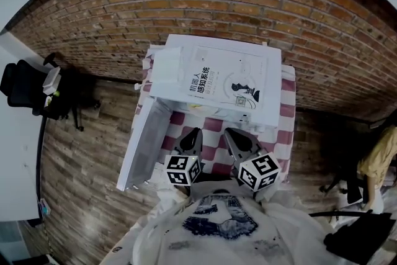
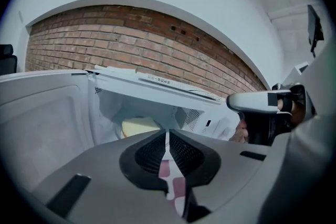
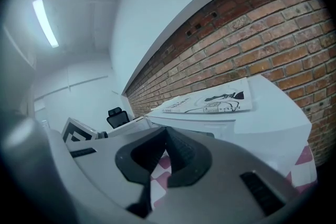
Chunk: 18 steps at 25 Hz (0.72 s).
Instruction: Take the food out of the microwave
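Head view: looks steeply down on a white microwave (image 1: 214, 53) standing on a worktop (image 1: 286, 110) covered in red-and-white checks, with its door (image 1: 144, 143) swung wide to the left and a printed leaflet (image 1: 226, 80) lying flat on its roof. Finds the left tool (image 1: 192, 132) and the right tool (image 1: 231, 133) side by side just in front of the open cavity, both pointing into it. Takes in a brick wall (image 1: 217, 3) behind, a wooden floor (image 1: 80, 152) and a black office chair (image 1: 25, 87) at far left. Left gripper view: shows the left tool's jaws pressed together with nothing between them, the checked worktop visible below the pads. Places the food (image 2: 140, 126), a pale yellow mound, inside the microwave cavity, beyond the jaw tips and slightly to their left, clearly apart from them. Catches the open door filling the left side and the right tool at the right edge. Right gripper view: shows the right tool's jaws meeting at the tips, clamped on nothing, again with checks beneath. Faces the microwave's upper front edge and the leaflet on top, brick wall rising to the right. Picks up the left tool's marker cube (image 3: 79, 131) at lower left, the office chair far behind it, and a ceiling light strip (image 3: 44, 21) above.
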Each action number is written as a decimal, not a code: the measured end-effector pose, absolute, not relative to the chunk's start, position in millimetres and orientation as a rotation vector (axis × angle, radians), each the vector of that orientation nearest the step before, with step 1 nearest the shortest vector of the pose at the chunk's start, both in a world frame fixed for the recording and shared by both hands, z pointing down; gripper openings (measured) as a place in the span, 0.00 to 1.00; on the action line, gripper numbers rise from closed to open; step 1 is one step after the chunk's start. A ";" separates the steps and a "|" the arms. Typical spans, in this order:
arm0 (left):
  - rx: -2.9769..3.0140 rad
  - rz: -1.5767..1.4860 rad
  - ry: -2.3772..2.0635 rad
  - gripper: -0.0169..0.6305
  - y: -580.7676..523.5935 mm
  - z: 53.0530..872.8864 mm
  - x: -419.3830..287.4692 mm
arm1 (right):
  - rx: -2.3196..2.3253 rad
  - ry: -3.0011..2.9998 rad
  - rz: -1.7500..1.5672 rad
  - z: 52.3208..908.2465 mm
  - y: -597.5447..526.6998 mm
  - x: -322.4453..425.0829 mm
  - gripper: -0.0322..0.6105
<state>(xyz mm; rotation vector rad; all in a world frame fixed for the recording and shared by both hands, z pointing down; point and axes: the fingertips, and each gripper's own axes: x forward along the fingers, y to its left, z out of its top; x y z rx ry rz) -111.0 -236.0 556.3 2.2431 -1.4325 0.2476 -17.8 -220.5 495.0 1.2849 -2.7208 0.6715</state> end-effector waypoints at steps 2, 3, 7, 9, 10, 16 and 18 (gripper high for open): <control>2.224 0.241 -1.421 0.04 -238.0 561.9 -111.2 | 1.282 -2.719 0.670 495.4 -222.4 -17.8 0.07; 2.213 0.236 -1.413 0.05 -239.3 565.1 -111.5 | 1.281 -2.719 0.669 495.2 -223.3 -17.9 0.07; 2.165 0.193 -1.378 0.16 -245.6 577.5 -110.3 | 1.283 -2.716 0.661 493.9 -226.0 -16.2 0.07; 2.155 0.163 -1.360 0.21 -248.3 581.0 -108.9 | 1.286 -2.711 0.661 494.0 -226.2 -14.9 0.07; 2.155 0.150 -1.351 0.21 -249.7 582.4 -108.3 | 1.288 -2.708 0.661 493.8 -226.2 -14.5 0.07; 2.149 0.056 -1.291 0.22 -259.3 592.0 -107.3 | 1.288 -2.694 0.665 494.6 -226.9 -12.8 0.07; 2.130 0.016 -1.279 0.23 -263.5 595.9 -108.6 | 1.286 -2.688 0.667 495.4 -227.5 -13.1 0.07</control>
